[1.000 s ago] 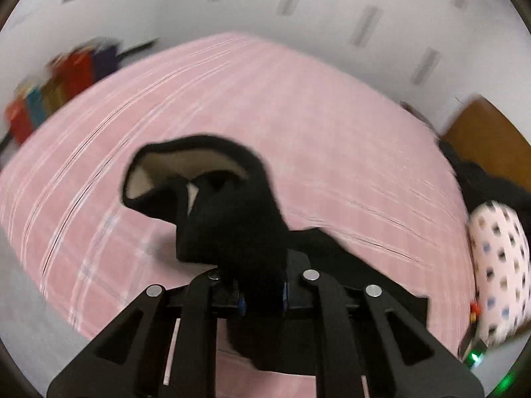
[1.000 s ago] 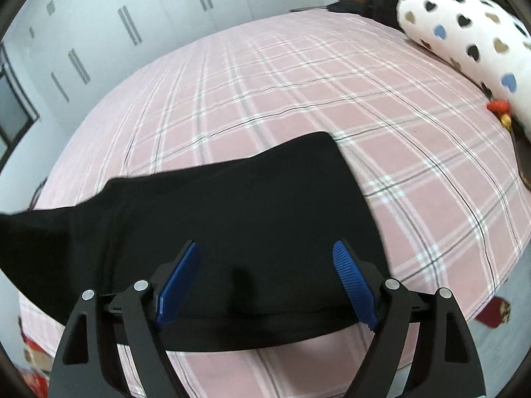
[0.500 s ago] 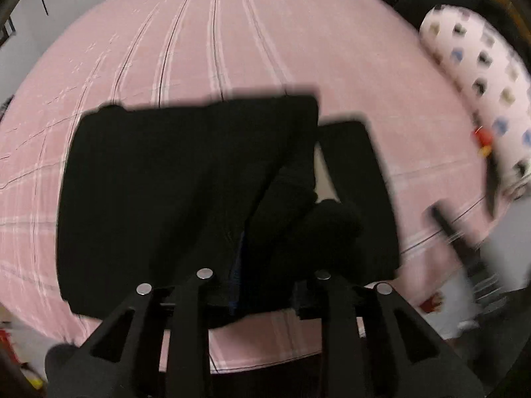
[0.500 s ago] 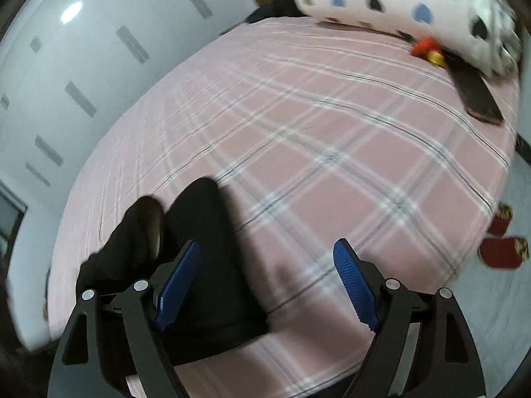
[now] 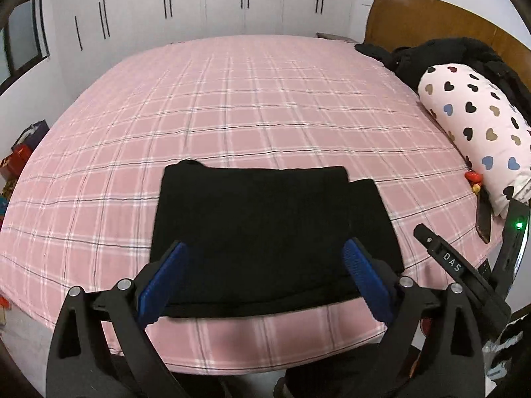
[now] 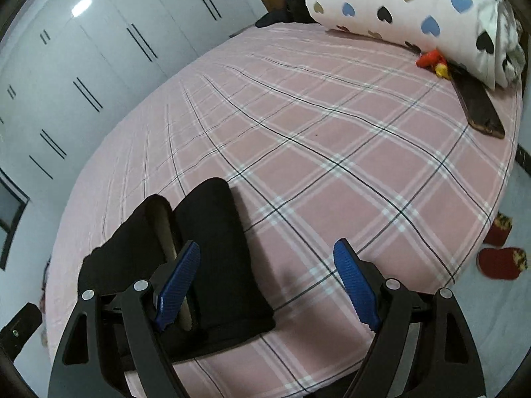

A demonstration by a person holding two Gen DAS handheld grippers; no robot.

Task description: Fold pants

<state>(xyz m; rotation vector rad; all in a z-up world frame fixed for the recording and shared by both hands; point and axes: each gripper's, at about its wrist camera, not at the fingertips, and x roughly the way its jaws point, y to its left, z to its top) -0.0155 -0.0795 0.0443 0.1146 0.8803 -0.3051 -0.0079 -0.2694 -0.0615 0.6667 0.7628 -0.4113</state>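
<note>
Looking down my left claw [image 5: 264, 278], I saw its blue ribbed pads spread wide; its jaws had just been opening, with nothing gripped, only the folded black fabric pants [image 5: 265, 232] lying below and beyond them. The pants lay flat on the pink plaid bedsheet [image 5: 249, 106] near the bed's near edge, folded into a rough rectangle, one layer stepped short of the layer beneath on the right. My right claw [image 6: 267, 282] also stood wide open and empty, its left pad over the right end of the pants [image 6: 212, 258], its right pad over bare sheet. From that side a pale lining showed in a gap between two black folds. The near edge of the pants was partly hidden behind the claw frames in both views.

A white bolster pillow printed with coloured hearts [image 5: 474, 126] lay at the right by the brown wooden headboard [image 5: 431, 23], dark clothing [image 5: 448, 53] heaped behind it. A small red and yellow trinket [image 6: 431, 61] and a dark flat object [image 6: 481, 109], hard to identify, lay beside the pillow. White wardrobe doors [image 5: 199, 0] stood beyond the bed. Red slippers [image 6: 501, 252] sat on the floor. Most of the sheet beyond the pants lay bare.
</note>
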